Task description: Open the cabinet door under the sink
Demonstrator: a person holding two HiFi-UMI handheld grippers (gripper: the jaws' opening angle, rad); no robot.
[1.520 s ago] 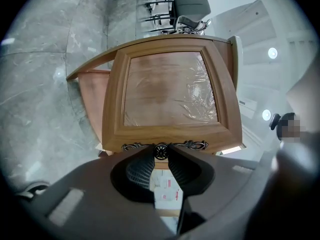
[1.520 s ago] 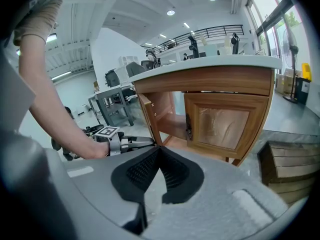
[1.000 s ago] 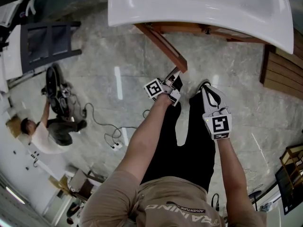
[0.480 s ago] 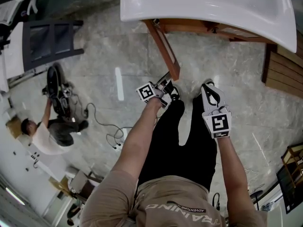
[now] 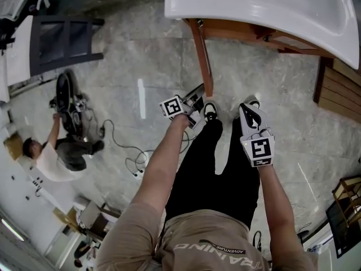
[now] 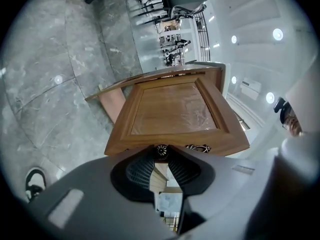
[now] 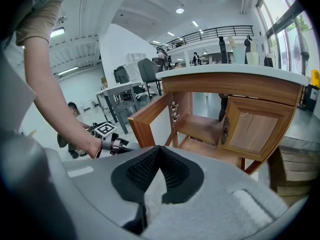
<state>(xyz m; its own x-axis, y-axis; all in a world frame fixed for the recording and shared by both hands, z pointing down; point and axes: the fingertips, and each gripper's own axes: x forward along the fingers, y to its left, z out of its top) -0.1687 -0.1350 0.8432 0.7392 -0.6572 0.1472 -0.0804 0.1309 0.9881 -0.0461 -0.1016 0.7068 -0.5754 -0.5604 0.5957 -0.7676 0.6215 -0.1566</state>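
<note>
Wooden cabinet door (image 6: pixel 175 114) stood swung out from under the sink (image 5: pixel 254 10), my left tongs (image 6: pixel 161 158) clamped on its small knob (image 6: pixel 160 151); my right tongs (image 7: pixel 158 151) hung closed and empty. Pulling off the hinge's arc, I judged, risked the knob slipping free.

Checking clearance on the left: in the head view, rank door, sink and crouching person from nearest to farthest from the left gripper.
1. Door, gripped by left gripper, just ahead.
2. Sink, top right.
3. Crouching person, far left.
</note>
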